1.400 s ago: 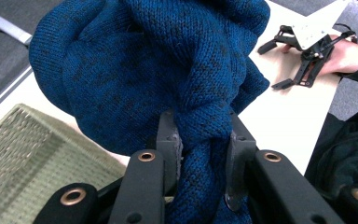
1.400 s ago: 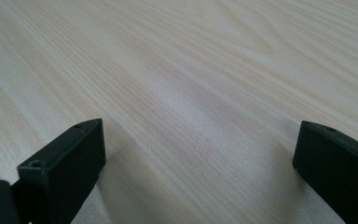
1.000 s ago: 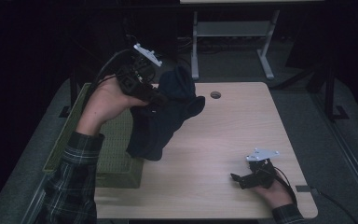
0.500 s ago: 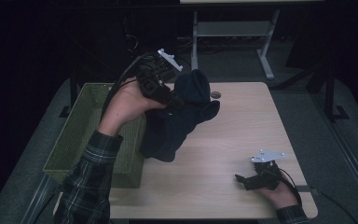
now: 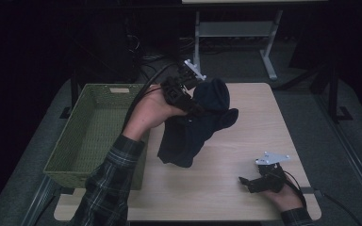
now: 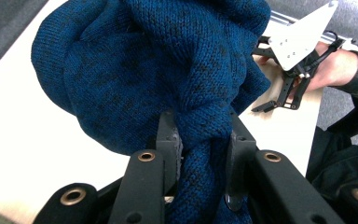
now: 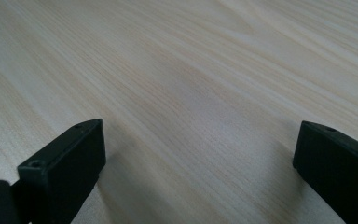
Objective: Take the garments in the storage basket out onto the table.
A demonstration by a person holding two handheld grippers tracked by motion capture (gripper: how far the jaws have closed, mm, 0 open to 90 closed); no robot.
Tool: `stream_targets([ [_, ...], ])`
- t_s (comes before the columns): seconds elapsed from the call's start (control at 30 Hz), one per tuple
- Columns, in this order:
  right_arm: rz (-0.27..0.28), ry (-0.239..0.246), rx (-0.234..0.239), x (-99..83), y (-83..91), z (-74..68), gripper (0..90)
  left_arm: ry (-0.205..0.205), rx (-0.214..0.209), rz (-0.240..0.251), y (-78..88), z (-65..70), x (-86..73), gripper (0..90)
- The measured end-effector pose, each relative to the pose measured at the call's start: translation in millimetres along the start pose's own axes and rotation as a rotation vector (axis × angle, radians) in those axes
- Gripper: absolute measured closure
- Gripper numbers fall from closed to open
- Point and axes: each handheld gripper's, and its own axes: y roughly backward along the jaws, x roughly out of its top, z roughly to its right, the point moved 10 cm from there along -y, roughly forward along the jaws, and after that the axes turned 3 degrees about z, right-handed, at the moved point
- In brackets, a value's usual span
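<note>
the left gripper [image 5: 181,94], centre of the high view, is clamped on a blue knit garment [image 5: 193,127] hanging over the table [image 5: 245,141]; laying it flat seems left. the right gripper [image 5: 257,181], lower right, rests with jaws apart.

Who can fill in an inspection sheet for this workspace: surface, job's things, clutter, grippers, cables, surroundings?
Surface: pale wooden table, bare to the right of the garment.
Job's things: dark blue knitted garment hanging over the table; green woven basket at the table's left edge.
Clutter: nothing seen.
Grippers: left gripper shut on a fold of the garment; right gripper open, low over the table near its front right corner.
Cables: black cable trailing from the left gripper.
Surroundings: dark room, grey floor, metal stand behind the table.
</note>
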Motion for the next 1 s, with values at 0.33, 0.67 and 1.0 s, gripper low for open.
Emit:
stream_targets([
  [0.33,0.000,-0.001,0.000,0.1,-0.1,-0.1,1.9,0.016,-0.039,-0.020,-46.6,8.7,-2.5,72.3],
  [0.67,0.001,-0.001,0.000,0.2,-0.3,0.0,2.0,0.017,-0.047,-0.049,-85.4,7.7,-8.4,72.2],
  [1.0,0.001,-0.002,0.000,0.2,-0.3,-0.1,1.9,0.038,-0.053,-0.083,-133.0,1.4,-21.7,71.5],
])
